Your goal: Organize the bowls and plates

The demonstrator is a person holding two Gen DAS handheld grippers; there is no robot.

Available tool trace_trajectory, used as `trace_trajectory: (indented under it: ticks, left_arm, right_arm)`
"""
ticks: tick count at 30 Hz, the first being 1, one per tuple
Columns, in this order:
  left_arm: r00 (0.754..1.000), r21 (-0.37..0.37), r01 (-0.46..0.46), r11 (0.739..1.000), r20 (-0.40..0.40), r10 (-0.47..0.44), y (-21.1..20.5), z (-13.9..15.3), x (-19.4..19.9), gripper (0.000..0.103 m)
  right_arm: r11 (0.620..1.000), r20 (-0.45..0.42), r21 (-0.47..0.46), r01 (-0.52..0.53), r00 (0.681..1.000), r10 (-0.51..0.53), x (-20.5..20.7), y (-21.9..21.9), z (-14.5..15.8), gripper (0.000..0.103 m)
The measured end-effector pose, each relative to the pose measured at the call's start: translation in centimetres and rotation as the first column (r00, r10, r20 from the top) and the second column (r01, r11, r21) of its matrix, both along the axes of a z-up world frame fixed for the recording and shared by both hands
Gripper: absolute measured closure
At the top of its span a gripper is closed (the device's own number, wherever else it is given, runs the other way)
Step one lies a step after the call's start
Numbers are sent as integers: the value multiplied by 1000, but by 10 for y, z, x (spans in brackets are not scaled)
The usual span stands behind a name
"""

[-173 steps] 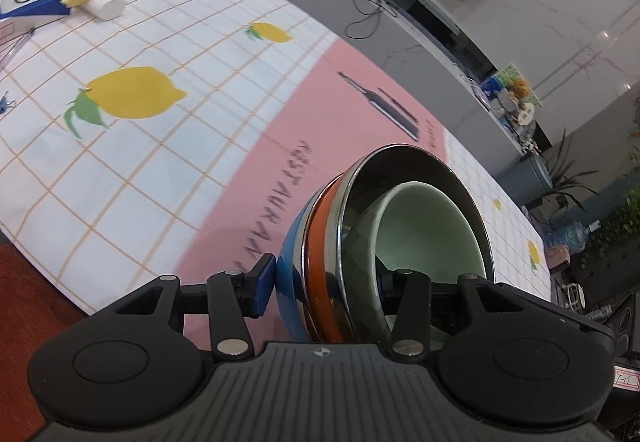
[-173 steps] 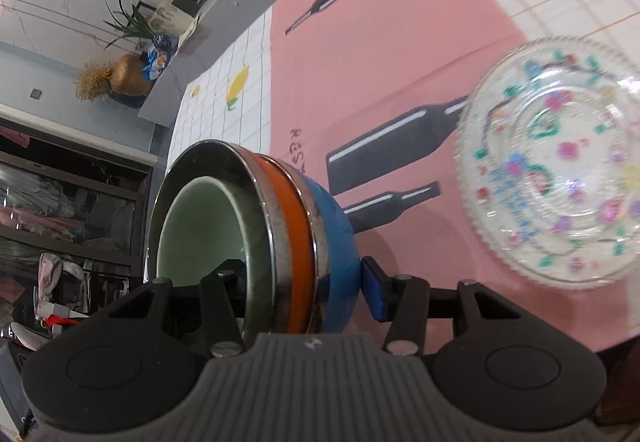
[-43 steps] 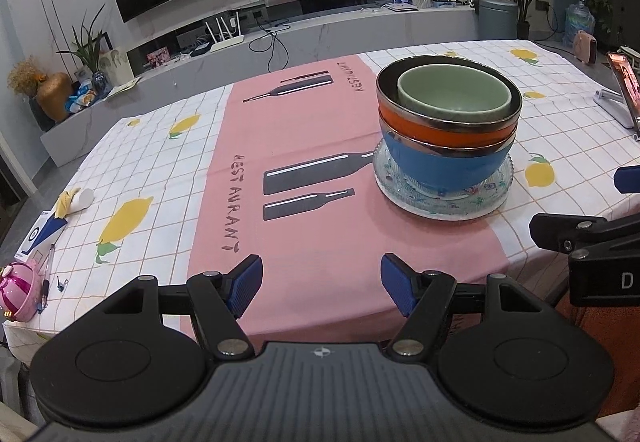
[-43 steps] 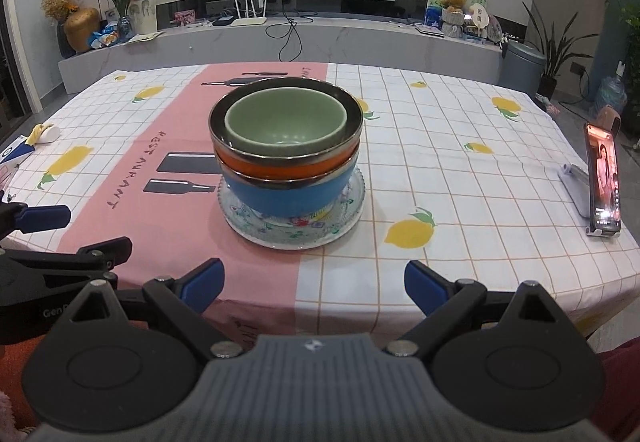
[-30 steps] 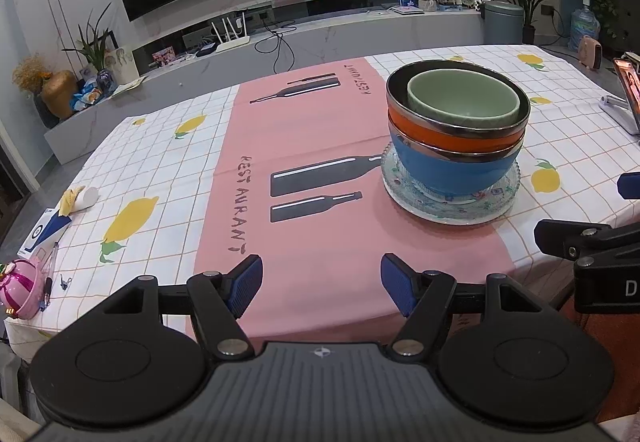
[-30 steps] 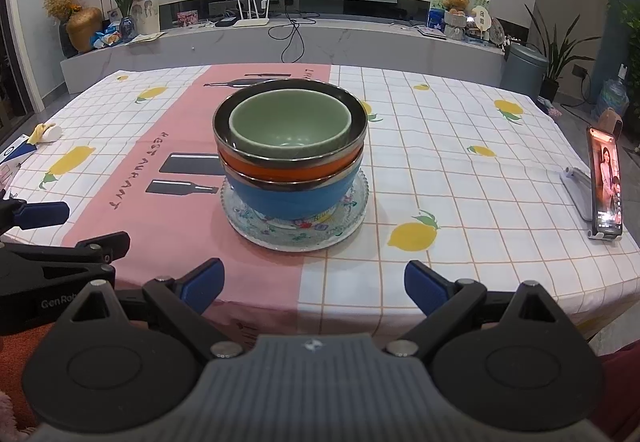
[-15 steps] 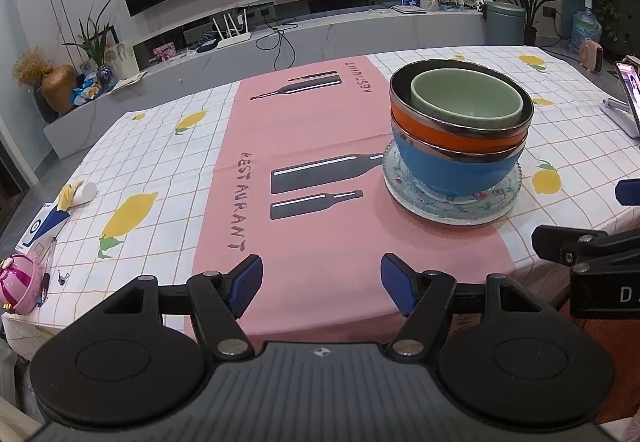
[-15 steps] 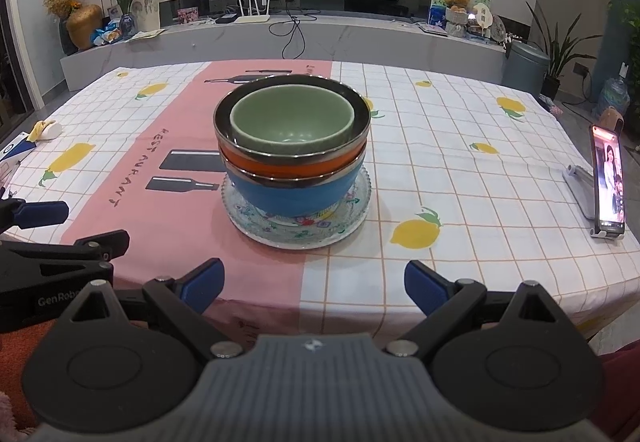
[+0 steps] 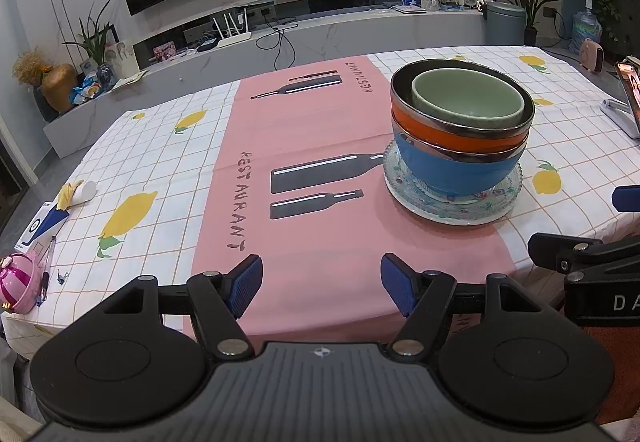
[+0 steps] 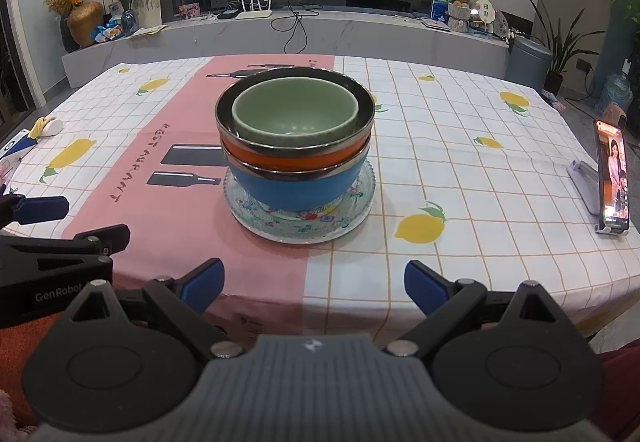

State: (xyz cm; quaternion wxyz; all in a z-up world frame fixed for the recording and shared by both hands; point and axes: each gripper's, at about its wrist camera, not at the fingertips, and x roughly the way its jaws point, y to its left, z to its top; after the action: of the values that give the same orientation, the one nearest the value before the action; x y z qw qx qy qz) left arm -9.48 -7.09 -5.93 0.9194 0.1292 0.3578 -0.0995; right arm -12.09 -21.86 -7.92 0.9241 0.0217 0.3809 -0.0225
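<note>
Since the earliest frames, the nested bowls have left both grippers and now stand on the bench. Glass plate lies under the blue bowl, which holds the orange bowl and green bowl. Left gripper and right gripper hang near the bench's front edge, fingers wide apart, empty.

Green bowl nests upright in orange bowl, blue bowl, on glass plate.
</note>
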Motion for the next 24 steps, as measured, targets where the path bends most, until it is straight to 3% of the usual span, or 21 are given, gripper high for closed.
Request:
trace_trajectory:
  ticks: [24]
  left_arm:
    - [1000, -5, -6, 1000, -6, 6, 2, -1, 1, 23]
  right_arm:
    - [1000, -15, -2, -9, 1000, 9, 3, 3, -3, 8]
